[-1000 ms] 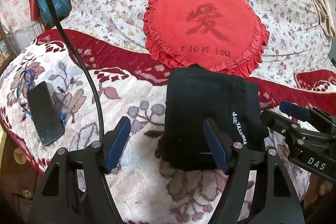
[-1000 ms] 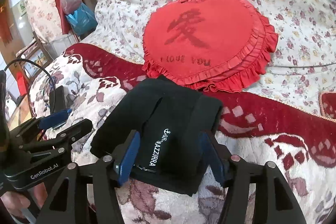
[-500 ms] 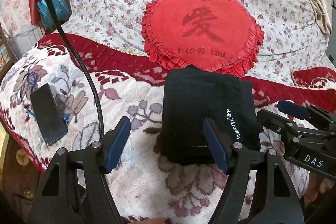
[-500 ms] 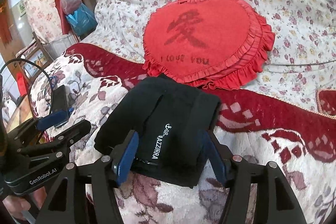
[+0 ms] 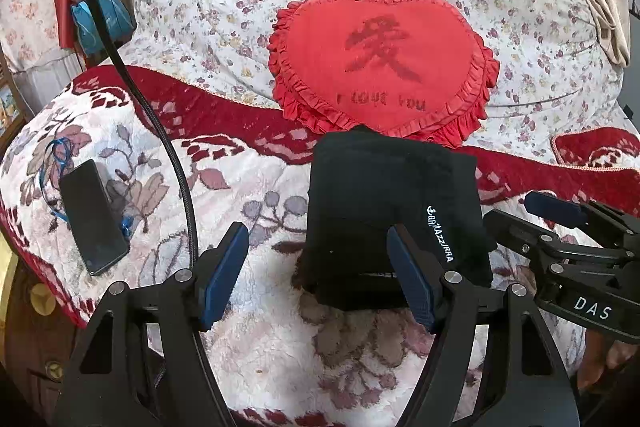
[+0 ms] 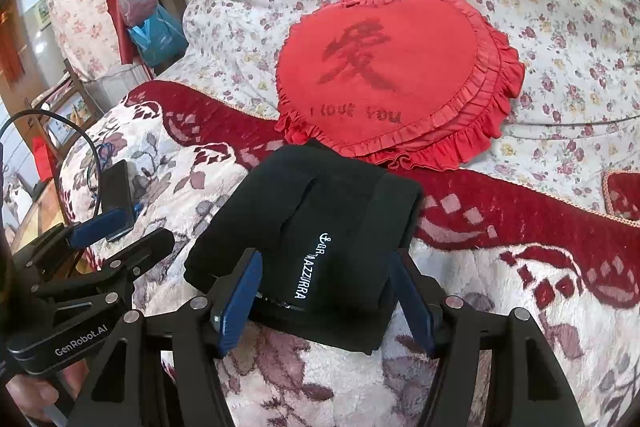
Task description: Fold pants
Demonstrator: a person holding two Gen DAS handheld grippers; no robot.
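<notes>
The black pants [image 5: 380, 203] lie folded into a compact rectangle on the floral blanket [image 5: 256, 343], white brand lettering on top. They also show in the right wrist view [image 6: 316, 235]. My left gripper [image 5: 316, 275] is open and empty, just short of the bundle's near left edge. My right gripper [image 6: 324, 295] is open, its blue pads either side of the bundle's near edge, not closed on it. Each gripper shows in the other's view: the right one [image 5: 560, 227], the left one [image 6: 104, 239].
A red heart-shaped pillow [image 5: 384, 59] rests just behind the pants against a flowered quilt [image 5: 224, 7]. A black phone [image 5: 92, 217] with a blue cord lies on the blanket at the left, near the bed edge. A black cable [image 5: 160, 131] arcs over the left side.
Both grippers have drawn back slightly toward me from the folded pants. The pants have not moved. Both grippers stay open.
</notes>
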